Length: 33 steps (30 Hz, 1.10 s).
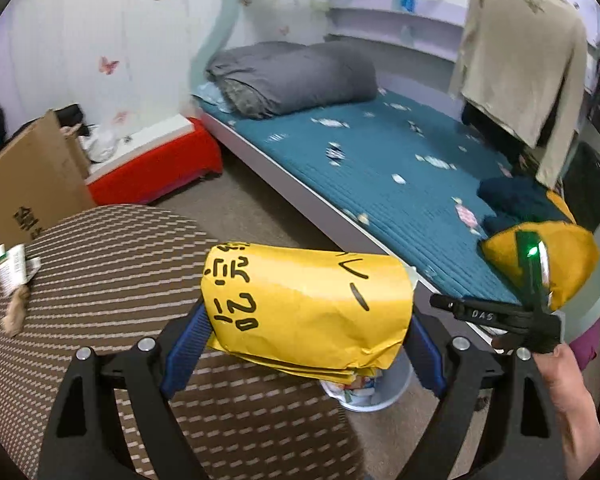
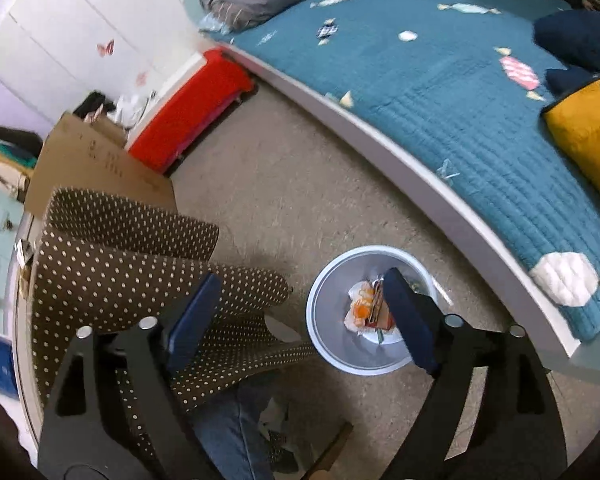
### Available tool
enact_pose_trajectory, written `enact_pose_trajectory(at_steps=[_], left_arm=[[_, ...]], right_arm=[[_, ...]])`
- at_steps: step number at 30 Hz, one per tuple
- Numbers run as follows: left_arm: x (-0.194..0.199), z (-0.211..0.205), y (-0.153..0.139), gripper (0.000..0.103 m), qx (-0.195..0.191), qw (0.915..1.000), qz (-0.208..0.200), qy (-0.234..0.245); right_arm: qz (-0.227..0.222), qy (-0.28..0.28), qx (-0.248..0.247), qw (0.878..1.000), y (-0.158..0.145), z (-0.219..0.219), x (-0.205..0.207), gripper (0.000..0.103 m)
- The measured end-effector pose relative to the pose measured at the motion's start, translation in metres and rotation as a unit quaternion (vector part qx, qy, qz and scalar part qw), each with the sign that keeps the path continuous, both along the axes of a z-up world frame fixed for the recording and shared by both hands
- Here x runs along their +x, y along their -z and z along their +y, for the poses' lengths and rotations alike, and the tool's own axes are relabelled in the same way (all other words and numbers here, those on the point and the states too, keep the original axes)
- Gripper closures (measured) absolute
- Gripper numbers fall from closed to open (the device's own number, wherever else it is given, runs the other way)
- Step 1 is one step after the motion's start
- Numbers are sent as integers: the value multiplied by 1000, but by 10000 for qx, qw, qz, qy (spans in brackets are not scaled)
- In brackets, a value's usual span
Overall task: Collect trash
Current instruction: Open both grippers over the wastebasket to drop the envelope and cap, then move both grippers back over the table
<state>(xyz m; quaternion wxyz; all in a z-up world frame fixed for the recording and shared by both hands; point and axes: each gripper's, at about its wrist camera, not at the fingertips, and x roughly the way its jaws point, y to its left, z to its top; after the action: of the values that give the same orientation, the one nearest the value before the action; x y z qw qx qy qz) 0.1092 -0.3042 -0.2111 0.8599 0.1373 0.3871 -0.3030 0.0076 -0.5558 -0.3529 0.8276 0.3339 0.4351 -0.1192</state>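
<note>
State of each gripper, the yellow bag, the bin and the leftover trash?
left gripper: shut on yellow paper bag
right gripper: open, empty, above bin
white bin: upright, wrappers inside
torn wrapper: lying on table, uncollected

The yellow paper bag (image 1: 308, 300) hides most of the bin (image 1: 380, 392) — contents unreadable.

Carpeted floor (image 2: 300, 200): white bin (image 2: 324, 344) holding wrappers, red box (image 2: 188, 120), cardboard box (image 2: 96, 168). Bed (image 1: 380, 168), teal quilt: grey folded duvet (image 1: 296, 76), dark blue clothes (image 1: 516, 200), yellow cushion (image 2: 588, 140). Dotted tabletop (image 1: 100, 264): crumpled paper scrap (image 1: 14, 272).
</note>
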Motion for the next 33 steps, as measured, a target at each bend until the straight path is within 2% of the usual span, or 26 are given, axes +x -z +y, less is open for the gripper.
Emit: enact_pose_trajectory(at_steps=[9, 15, 18, 19, 26, 33], left_arm=[[-4, -89, 52, 18, 506, 9948, 497, 732], [-1, -124, 74, 17, 741, 9889, 705, 1081], [0, -139, 82, 13, 935, 9845, 758, 1278], [1, -143, 85, 8, 1003, 9836, 778, 1282], [15, -138, 82, 7, 935, 9874, 849, 956], [20, -115, 59, 7, 660, 9927, 675, 747]], right_arm=[[-483, 382, -144, 9980, -44, -34, -34, 15], [-663, 585, -185, 9959, -60, -50, -47, 14], [-702, 652, -190, 9952, -63, -53, -50, 13], [-702, 664, -194, 9951, -63, -53, -50, 12], [-707, 681, -219, 9949, -64, -48, -48, 6], [-667, 672, -380, 9948, -70, -38, -43, 6]])
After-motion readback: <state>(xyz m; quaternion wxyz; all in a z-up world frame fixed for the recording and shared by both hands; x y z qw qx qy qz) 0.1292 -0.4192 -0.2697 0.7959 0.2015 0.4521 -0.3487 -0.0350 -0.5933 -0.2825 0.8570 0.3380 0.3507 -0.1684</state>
